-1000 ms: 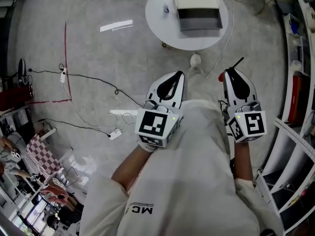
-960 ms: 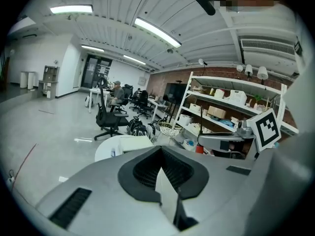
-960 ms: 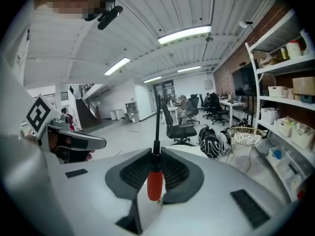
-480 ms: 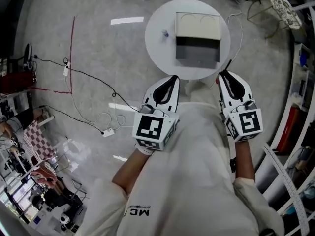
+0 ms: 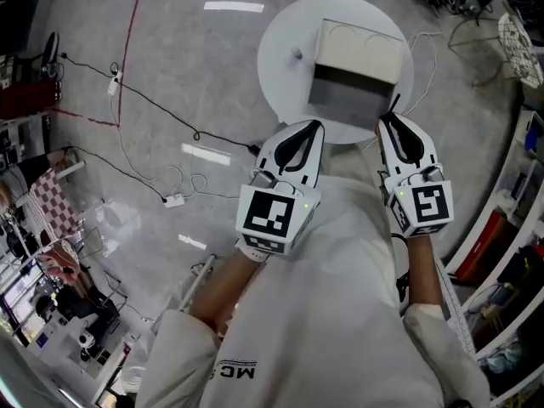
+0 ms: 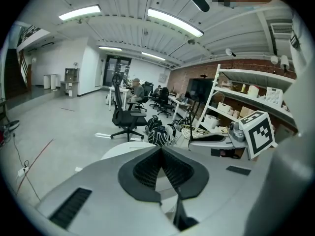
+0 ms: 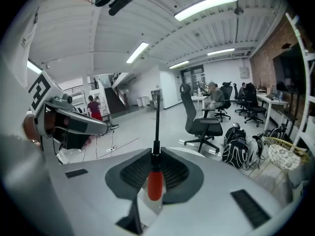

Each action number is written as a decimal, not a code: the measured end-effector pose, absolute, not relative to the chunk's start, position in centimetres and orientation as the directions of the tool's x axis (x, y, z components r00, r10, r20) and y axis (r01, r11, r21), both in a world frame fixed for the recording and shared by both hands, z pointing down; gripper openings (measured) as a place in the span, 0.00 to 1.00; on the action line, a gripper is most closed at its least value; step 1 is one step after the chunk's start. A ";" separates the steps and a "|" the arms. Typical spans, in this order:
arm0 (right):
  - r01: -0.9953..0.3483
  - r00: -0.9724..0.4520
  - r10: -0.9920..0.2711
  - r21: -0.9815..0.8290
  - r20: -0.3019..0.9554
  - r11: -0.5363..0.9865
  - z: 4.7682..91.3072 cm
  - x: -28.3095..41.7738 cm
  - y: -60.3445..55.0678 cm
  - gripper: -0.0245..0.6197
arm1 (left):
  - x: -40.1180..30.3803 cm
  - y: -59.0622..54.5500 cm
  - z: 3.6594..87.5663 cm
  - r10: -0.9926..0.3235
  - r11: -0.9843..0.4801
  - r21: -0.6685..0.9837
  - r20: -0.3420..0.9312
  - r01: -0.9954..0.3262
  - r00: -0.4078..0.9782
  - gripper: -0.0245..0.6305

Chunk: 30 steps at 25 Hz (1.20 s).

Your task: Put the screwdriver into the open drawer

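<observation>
My right gripper (image 5: 389, 122) is shut on a screwdriver (image 7: 154, 181) with a red handle; its thin black shaft (image 5: 393, 105) sticks out past the jaws, upward in the right gripper view (image 7: 155, 157). The left gripper (image 5: 313, 129) is shut with nothing in it, its jaws meeting in the left gripper view (image 6: 161, 150). Both are held side by side in front of my chest. Just beyond them stands a round white table (image 5: 277, 48) with a beige drawer unit (image 5: 361, 48). Its open drawer (image 5: 352, 102) shows a grey inside and faces me.
A small blue object (image 5: 297, 55) lies on the table left of the unit. Black cables (image 5: 161, 113) and a red line (image 5: 127, 49) cross the grey floor on the left. Shelving (image 5: 510, 228) runs along the right. An office chair (image 7: 199, 122) and backpacks (image 7: 236, 149) stand ahead.
The table and drawer unit have come closer in the head view, from well ahead to just beyond the gripper tips. Both grippers keep their pose, and the screwdriver stays in the right one.
</observation>
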State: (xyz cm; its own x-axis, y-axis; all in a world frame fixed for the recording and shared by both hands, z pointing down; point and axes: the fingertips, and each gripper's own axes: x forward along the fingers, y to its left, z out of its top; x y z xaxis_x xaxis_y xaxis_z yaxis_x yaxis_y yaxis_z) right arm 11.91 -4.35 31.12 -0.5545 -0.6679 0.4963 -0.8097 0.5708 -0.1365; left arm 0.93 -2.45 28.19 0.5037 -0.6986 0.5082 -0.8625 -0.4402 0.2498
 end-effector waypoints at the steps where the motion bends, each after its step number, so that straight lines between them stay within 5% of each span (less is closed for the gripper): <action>1: -0.805 -0.560 -0.660 -0.140 0.500 0.577 31.3 11.8 -4.6 0.21 | 1.0 -2.7 28.5 -0.698 -0.435 0.254 0.511 -0.864 0.502 0.05; 30: -0.695 -0.581 -0.440 -0.136 0.685 0.706 44.1 7.9 -7.6 0.21 | -0.8 -4.7 37.5 -0.660 -0.318 0.303 0.609 -0.898 0.439 0.05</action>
State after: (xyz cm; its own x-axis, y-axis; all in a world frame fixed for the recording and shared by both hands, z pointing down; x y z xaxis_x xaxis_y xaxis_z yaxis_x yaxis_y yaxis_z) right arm 7.89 -7.59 44.12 -0.5811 -0.4402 0.6845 -0.6948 0.7062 -0.1358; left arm -0.79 -4.67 37.54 0.4391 -0.6604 0.6092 -0.8984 -0.3179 0.3029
